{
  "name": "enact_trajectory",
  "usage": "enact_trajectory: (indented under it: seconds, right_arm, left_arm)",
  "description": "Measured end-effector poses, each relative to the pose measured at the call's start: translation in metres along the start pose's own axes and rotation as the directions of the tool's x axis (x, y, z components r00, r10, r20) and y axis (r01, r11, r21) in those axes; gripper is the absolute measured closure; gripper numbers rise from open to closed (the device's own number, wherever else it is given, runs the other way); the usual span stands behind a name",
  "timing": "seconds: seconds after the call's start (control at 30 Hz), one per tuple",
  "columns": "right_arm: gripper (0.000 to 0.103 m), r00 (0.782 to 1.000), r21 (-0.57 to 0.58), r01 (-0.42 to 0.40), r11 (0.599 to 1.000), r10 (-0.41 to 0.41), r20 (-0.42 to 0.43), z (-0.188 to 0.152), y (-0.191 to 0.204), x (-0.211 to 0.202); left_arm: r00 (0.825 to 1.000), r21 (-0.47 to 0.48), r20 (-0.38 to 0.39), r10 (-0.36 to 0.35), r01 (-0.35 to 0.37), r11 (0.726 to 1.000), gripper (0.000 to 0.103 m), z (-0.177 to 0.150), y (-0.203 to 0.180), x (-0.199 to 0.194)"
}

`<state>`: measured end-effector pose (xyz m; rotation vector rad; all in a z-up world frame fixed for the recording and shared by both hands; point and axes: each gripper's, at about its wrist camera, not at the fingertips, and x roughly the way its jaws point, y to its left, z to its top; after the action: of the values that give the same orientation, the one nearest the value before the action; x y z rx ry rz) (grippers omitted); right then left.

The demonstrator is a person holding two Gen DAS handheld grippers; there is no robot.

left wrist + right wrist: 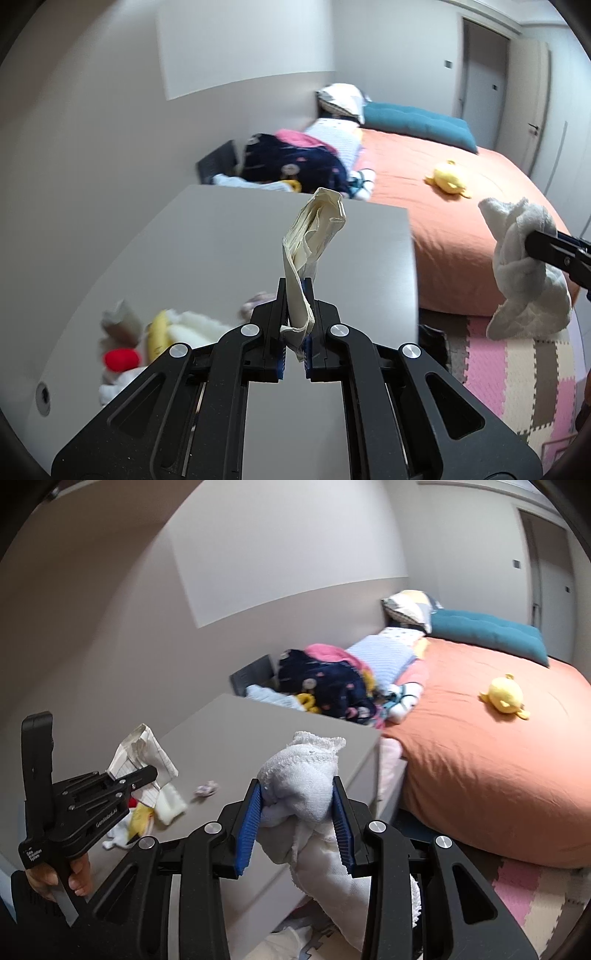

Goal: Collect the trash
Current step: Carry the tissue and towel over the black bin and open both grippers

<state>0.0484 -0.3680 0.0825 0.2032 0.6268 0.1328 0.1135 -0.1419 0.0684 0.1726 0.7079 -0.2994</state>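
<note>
Trash is already in both tongs: the left gripper is pinched tight on a crumpled cream paper wrapper, which stands up and forward out of its fingers above the grey tabletop, while the right gripper is clamped around a bunched white cloth wad, most of which droops below its blue pads. From the right wrist view, the left gripper sits to the left and slightly ahead, well apart from the right one, so the two loads are not touching. Just beyond and left of the left tongs, a heap of small stuff with yellow, white and red pieces lies on the tabletop, and a tiny pale scrap rests nearby; whether these count as trash I cannot tell. Farther ahead lie a pile of clothes and the orange bed with a yellow plush toy. My reading is that the pick-up step is done for these two pieces and the carry-off is in hand. No bin shows in either view, so the next move calls for locating one and keeping both grips closed until then.
</note>
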Motion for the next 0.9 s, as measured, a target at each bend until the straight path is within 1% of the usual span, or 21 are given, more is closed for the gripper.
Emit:
enact_trajectory:
  seconds: [0.2,0.4,0.6,0.7,0.8,0.9]
  right_arm:
    - [0.064,0.997,0.039,0.071,0.997,-0.071,0.019,-0.002,-0.034,-0.013]
    - [0.064,0.993,0.091,0.119,0.989,-0.121,0.014,-0.006,-0.069,-0.02]
    - [0.064,0.985,0.133,0.169,0.977,-0.17,-0.008,-0.008,-0.098,-0.023]
    - [0.064,0.982,0.156,0.19,0.969,-0.19,-0.015,-0.01,-0.112,-0.022]
    - [0.064,0.978,0.179,0.207,0.962,-0.206,-0.023,-0.013,-0.126,-0.023]
    - [0.064,0.974,0.205,0.227,0.952,-0.225,-0.037,-0.016,-0.141,-0.023]
  left_arm:
    - [0.998,0.046,-0.015,-0.059,0.06,0.997,0.097,0.01,-0.035,0.015]
    - [0.993,0.093,-0.047,-0.112,0.116,0.989,0.097,0.015,-0.072,0.03]
    - [0.982,0.149,-0.075,-0.175,0.185,0.971,0.097,0.018,-0.11,0.044]
    - [0.976,0.172,-0.101,-0.194,0.21,0.963,0.097,0.017,-0.127,0.054]
    - [0.966,0.187,-0.136,-0.22,0.243,0.952,0.097,0.014,-0.144,0.065]
    - [0.959,0.208,-0.157,-0.234,0.264,0.942,0.097,0.01,-0.157,0.07]
